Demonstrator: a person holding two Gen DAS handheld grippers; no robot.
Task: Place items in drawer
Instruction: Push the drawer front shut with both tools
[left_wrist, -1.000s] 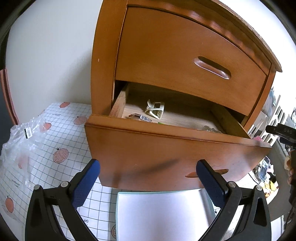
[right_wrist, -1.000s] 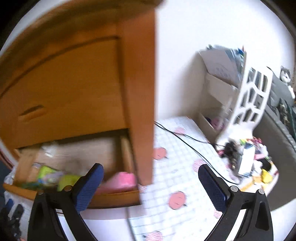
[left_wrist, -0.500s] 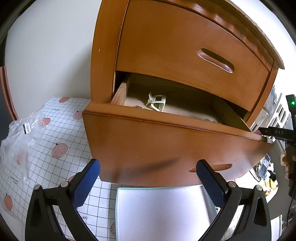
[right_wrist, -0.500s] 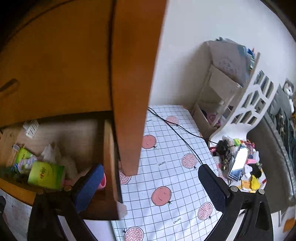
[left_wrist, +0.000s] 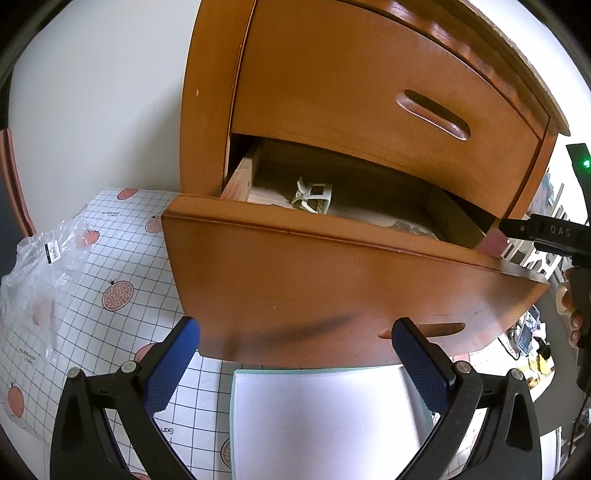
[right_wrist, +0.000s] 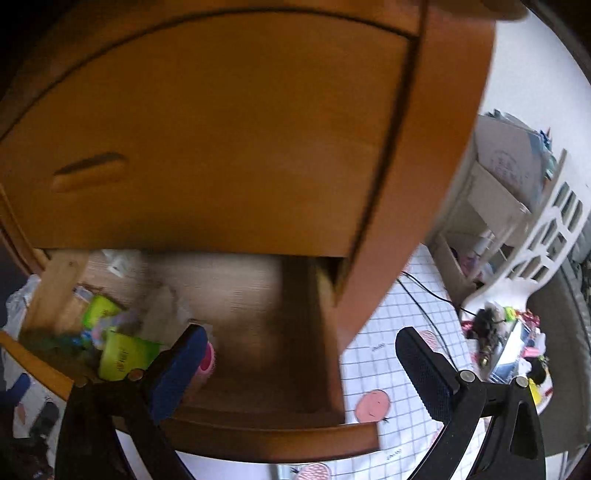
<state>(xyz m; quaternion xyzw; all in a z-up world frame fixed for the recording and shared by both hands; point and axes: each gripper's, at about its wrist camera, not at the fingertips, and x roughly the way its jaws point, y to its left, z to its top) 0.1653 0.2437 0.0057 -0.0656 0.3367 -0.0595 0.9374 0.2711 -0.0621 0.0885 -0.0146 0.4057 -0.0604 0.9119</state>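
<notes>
A wooden cabinet (left_wrist: 214, 92) has its lower drawer (left_wrist: 332, 288) pulled out. A white clip (left_wrist: 312, 194) lies at the back of it. My left gripper (left_wrist: 295, 354) is open and empty, close to the drawer front, low down. In the blurred right wrist view, the drawer (right_wrist: 325, 332) holds green packets (right_wrist: 125, 354), a pink item (right_wrist: 207, 360) and other small things. My right gripper (right_wrist: 303, 369) is open over the drawer's right front corner. Its left finger is beside the pink item, and nothing sits between the fingers. The right gripper (left_wrist: 546, 236) also shows at the drawer's right end.
A white pad (left_wrist: 325, 417) lies under the drawer on the gridded mat (left_wrist: 122, 258). A crumpled plastic bag (left_wrist: 40, 258) sits to the left. Right of the cabinet stand a white organiser (right_wrist: 535, 229), a black cable (right_wrist: 424, 291) and small clutter (right_wrist: 498, 332). The upper drawer (left_wrist: 369, 92) is closed.
My right gripper has swung back left, from the mat beside the cabinet to over the drawer's right corner. The left gripper has sunk a little lower against the drawer front.
</notes>
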